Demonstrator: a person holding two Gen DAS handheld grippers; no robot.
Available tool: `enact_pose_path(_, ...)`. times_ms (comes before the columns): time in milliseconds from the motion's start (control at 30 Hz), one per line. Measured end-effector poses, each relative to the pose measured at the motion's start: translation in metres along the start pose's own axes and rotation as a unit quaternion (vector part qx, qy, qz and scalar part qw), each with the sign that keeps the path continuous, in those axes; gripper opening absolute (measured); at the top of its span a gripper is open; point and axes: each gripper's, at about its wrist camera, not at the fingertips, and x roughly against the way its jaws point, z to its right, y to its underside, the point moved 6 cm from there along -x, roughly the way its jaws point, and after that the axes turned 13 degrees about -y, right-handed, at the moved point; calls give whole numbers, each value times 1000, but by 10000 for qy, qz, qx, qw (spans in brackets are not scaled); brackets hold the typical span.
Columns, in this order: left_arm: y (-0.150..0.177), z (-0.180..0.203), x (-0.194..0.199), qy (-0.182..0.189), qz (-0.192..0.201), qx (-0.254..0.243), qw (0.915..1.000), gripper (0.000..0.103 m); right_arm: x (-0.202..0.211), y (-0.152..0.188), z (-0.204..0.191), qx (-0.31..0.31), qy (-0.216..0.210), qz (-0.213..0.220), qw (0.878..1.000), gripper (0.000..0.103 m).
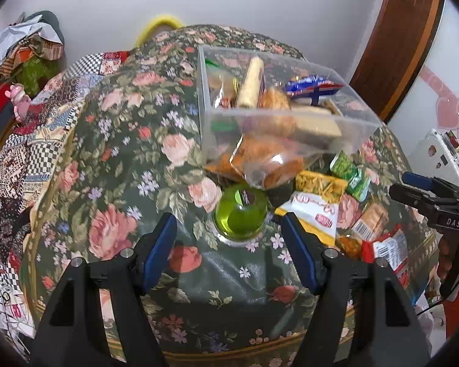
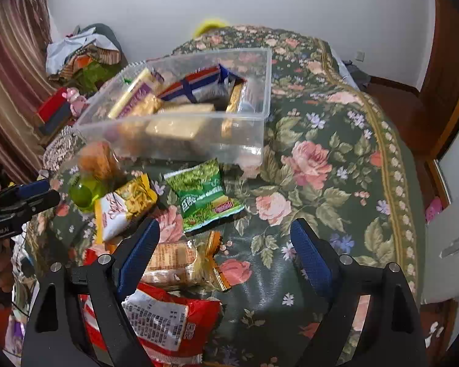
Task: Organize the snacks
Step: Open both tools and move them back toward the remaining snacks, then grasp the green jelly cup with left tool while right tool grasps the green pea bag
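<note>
Left gripper spread wide over a flowered cloth, empty, a green jelly cup lying just ahead between its fingers. Right gripper likewise spread and empty, above a clear-wrapped biscuit pack and a red packet. Beyond, a yellow packet and a green packet loose on the cloth before a clear plastic box already holding several snacks. A clear bag of orange snacks leaning against the box front.
</note>
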Motion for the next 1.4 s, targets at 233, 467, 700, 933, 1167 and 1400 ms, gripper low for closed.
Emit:
enact_pose_path(233,3,12,-23,78,-171,-31,9998,70,-26,-5,-1,-3,-78,-199,9998,86)
enact_pose_path(467,-1,17,-42,5,-171,-20,9999,56,-51,-7,-2,155,5,-418,9990,85)
enact_pose_path(700,-1,19,-49,30,-89,27,10000,49,-62,-8,-3,241,10,-445,9987,82)
enact_pose_path(933,3,17,-44,37,-84,28,10000,48,-59,-11,-3,294,52,-330,9990,43)
enact_pose_path(1167,13,8,-33,-65,-77,39,9999,48,-46,-8,-4,260,-28,-280,9993,40)
enact_pose_path(1400,12,-5,-13,-139,53,152,9998,48,-15,-5,-6,290,-42,-22,9996,40)
